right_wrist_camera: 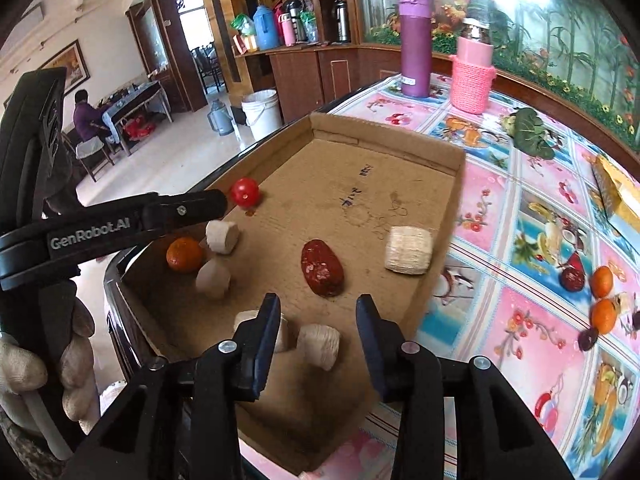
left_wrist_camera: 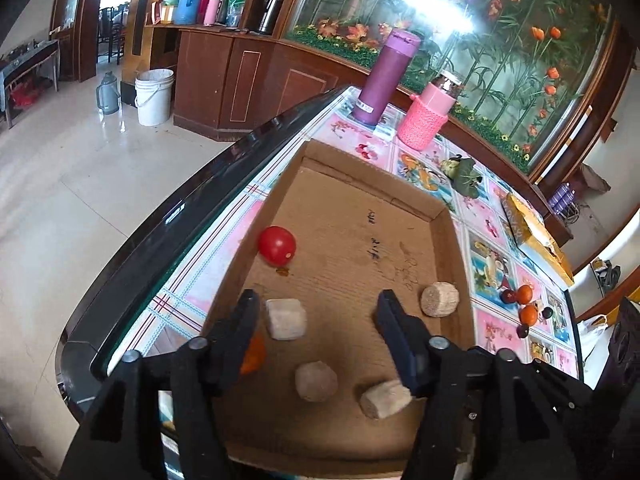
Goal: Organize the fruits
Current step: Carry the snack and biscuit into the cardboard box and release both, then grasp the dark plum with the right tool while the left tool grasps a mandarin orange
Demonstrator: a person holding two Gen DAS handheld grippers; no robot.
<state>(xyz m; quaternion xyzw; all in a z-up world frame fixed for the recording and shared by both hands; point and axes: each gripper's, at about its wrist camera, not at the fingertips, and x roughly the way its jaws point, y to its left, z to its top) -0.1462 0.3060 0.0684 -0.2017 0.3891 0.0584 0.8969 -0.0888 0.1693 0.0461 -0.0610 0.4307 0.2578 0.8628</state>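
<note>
A shallow cardboard tray (left_wrist_camera: 344, 160) (right_wrist_camera: 384, 144) lies on the table. In it are a red cherry tomato (left_wrist_camera: 277, 245) (right_wrist_camera: 245, 192), a small orange (right_wrist_camera: 185, 254) (left_wrist_camera: 256, 354), a red date (right_wrist_camera: 322, 267) and several pale cork-like cylinders (left_wrist_camera: 286, 319) (right_wrist_camera: 409, 250). My left gripper (left_wrist_camera: 316, 304) is open and empty over the tray's near left part. My right gripper (right_wrist_camera: 318, 306) is open and empty just in front of the date. The date does not show in the left wrist view.
Loose oranges and dark dates (right_wrist_camera: 600, 292) (left_wrist_camera: 524, 304) lie on the flowered tablecloth right of the tray. A purple flask (right_wrist_camera: 416, 46), a pink bottle (right_wrist_camera: 472, 76), a leafy green item (right_wrist_camera: 530, 132) and a yellow box (right_wrist_camera: 616, 192) stand behind. The table edge (left_wrist_camera: 192, 216) drops off at left.
</note>
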